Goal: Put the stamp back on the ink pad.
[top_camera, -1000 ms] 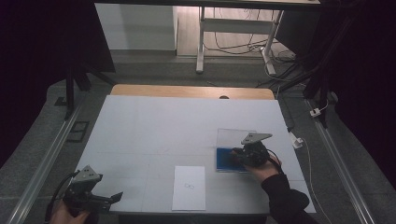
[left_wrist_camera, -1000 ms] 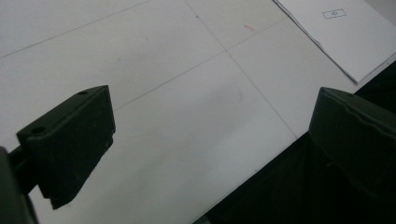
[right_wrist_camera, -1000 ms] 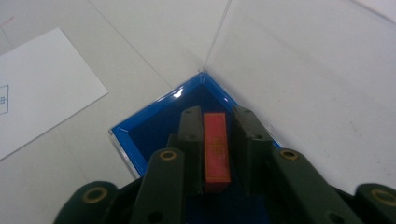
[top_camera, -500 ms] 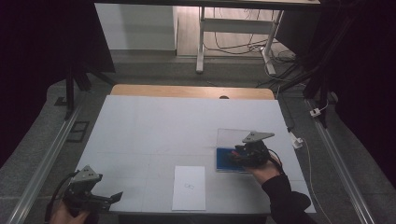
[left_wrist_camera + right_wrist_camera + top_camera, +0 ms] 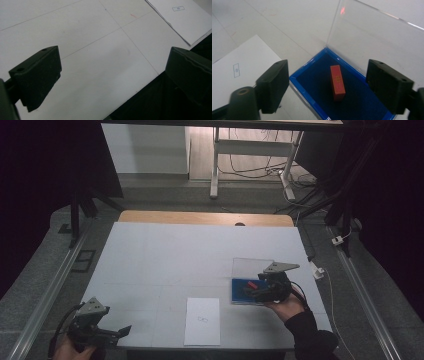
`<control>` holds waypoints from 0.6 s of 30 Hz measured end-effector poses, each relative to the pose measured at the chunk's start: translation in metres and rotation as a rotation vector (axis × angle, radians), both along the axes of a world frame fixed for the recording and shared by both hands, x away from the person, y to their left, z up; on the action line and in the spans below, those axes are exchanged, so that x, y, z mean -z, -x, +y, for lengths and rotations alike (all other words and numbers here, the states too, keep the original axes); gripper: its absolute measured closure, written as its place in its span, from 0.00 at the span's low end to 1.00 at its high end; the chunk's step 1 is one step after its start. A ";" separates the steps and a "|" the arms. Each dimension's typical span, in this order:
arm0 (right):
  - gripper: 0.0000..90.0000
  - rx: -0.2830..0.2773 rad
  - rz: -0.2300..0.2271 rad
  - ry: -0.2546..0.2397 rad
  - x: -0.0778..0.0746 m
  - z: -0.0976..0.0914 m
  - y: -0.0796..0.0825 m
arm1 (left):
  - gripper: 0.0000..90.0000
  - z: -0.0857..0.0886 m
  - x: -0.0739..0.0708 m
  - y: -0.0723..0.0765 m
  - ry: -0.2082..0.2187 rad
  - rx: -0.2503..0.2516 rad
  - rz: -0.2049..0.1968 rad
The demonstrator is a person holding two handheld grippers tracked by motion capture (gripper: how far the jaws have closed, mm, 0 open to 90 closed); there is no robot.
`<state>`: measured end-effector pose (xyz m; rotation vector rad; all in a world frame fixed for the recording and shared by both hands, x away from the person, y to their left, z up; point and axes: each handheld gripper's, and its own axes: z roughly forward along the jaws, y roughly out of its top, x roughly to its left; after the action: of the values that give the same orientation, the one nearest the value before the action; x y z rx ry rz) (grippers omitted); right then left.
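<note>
So the right gripper [image 5: 251, 291] is hanging over a blue box [image 5: 240, 292] that sits near the right edge of the worktop [image 5: 165, 255], a bit back from the front edge. The box has a dark blue lining and a clear lid [image 5: 251, 266] that's swung open and standing up on the far side. In the right gripper view the jaws are wide apart with nothing between them, and the box [image 5: 317, 75] is straight ahead. Lying flat on the lining is a little red block [image 5: 337, 82] with a gold mark on its top face. It sits in the gap between the two fingers [image 5: 274, 85] but lower and farther on, not touching either one. The lid [image 5: 374, 40] rises right behind it and catches a small red reflection near its top.

The left gripper [image 5: 122, 332] is way over at the front left corner of the worktop, held in a hand [image 5: 70, 351] coming up from the bottom. Its jaws are spread wide too, holding nothing, and in the left gripper view one finger [image 5: 37, 75] is over the white surface while the other hangs past the front edge.

Between the two grippers, a white sheet of paper [image 5: 202, 321] lies flat at the front edge, around the middle, with a tiny printed box on it. The blue box is just to the right of the paper, not touching it.
</note>
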<state>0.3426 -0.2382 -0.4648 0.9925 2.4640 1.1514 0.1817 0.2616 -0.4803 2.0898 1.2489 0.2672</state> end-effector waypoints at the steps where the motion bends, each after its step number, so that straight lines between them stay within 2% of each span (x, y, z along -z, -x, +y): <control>1: 0.15 0.003 0.004 -0.006 -0.001 0.000 0.001 | 0.01 0.000 0.000 0.000 0.001 -0.001 0.001; 5: 0.04 0.031 0.014 0.010 -0.001 0.002 0.004 | 0.01 0.000 0.000 0.000 0.001 -0.002 -0.002; 10: 0.03 0.030 0.030 0.010 -0.003 0.000 0.012 | 0.01 0.000 0.000 0.000 -0.001 -0.001 -0.001; 18: 0.00 0.032 0.018 0.013 -0.008 -0.011 0.029 | 0.01 0.001 0.000 0.000 0.001 -0.004 -0.001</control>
<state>0.3133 -0.2492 -0.4567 1.0393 2.4566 1.1204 0.1815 0.2622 -0.4804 2.0858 1.2524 0.2694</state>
